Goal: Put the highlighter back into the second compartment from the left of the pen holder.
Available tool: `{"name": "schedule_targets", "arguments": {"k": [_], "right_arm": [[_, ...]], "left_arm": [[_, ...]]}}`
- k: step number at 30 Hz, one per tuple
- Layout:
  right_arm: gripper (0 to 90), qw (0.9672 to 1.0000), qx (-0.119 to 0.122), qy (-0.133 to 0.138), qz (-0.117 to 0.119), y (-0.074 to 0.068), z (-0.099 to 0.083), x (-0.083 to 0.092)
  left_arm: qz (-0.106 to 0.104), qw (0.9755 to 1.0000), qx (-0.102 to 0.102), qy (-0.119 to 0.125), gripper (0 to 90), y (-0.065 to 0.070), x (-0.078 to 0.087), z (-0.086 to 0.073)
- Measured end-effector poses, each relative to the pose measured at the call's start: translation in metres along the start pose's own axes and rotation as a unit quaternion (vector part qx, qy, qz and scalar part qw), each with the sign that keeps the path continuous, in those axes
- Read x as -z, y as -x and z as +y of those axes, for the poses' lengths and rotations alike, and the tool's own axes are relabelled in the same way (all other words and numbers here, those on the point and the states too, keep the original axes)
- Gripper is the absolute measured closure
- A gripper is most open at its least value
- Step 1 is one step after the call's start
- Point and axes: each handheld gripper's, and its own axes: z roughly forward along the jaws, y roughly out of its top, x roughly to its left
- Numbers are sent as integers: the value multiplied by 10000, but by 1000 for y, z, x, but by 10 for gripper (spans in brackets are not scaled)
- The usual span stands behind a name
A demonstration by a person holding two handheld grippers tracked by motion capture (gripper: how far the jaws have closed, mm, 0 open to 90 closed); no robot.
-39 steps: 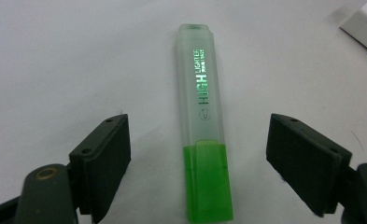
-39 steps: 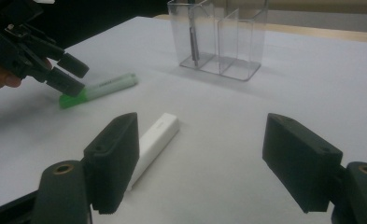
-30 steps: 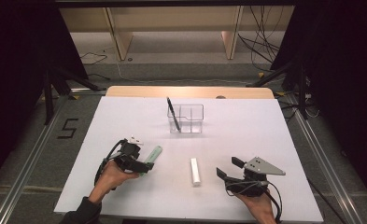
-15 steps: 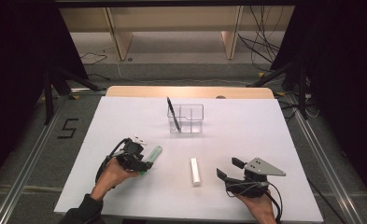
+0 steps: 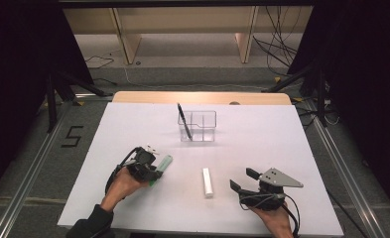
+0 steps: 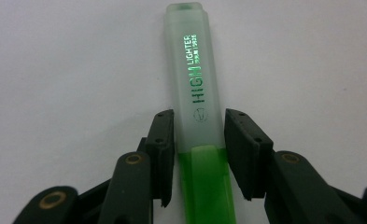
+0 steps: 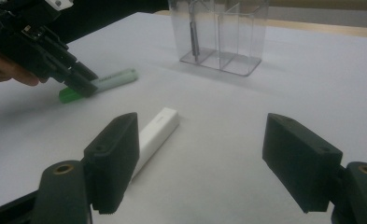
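Worktop (image 5: pixel 133 134): white sheet over a wooden top; carries every item listed below; no change from the earlier frames.
Clear organiser (image 5: pixel 198 126): stands upright toward the far middle of the worktop, in the same place as a second ago; a black pen (image 5: pixel 184 120) leans in its left compartment.
Right gripper (image 5: pixel 244 179): rests at the near right of the worktop, in the same position as before; jaws spread wide with nothing between them.
Left gripper (image 5: pixel 156 168): at the near left, held in the person's hand (image 5: pixel 120 186); a second ago its jaws stood spread about the marker; they have just been closing. In the left gripper view the left jaw looks to be against the barrel, while a narrow gap shows at the right jaw; not yet a pinch.
Green highlighter (image 6: pixel 195 93): lies flat on the worktop between the left gripper's jaws, pale cap pointing away from the hand, green body toward it; lies as in the earlier frames.
White stick (image 5: pixel 208 182): lies flat between the two grippers, well apart from both; unmoved.
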Motion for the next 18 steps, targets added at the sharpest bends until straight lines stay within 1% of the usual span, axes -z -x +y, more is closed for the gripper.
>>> {"name": "schedule_targets", "arguments": {"k": [1, 4, 7, 8, 11, 12, 15, 18], "right_arm": [[281, 10000, -1, -4, 6, 0, 0, 0], [281, 10000, 14, -11, 10, -1, 0, 0], [282, 10000, 17, -9, 10, -1, 0, 0], [281, 10000, 16, -8, 10, -1, 0, 0], [281, 10000, 10, -6, 12, -1, 0, 0], [282, 10000, 6, 0, 12, -1, 0, 0], [282, 10000, 9, 9, 8, -1, 1, 0], [281, 10000, 38, 28, 23, -2, 2, 0]], "left_arm": [[49, 10000, -35, 6, 647, 1, 0, 0], [63, 10000, -38, 13, 662, 1, 0, -1], [36, 10000, -57, 15, 664, 0, 0, -1], [17, 10000, -28, 42, 664, 0, 0, -1], [-27, 10000, -30, 39, 665, -2, 1, -1], [-53, 10000, 4, 60, 665, -2, 1, -1], [-203, 9998, -27, 75, 665, -5, 3, 1], [-373, 9992, -10, 166, 666, -9, 10, 3]]}}
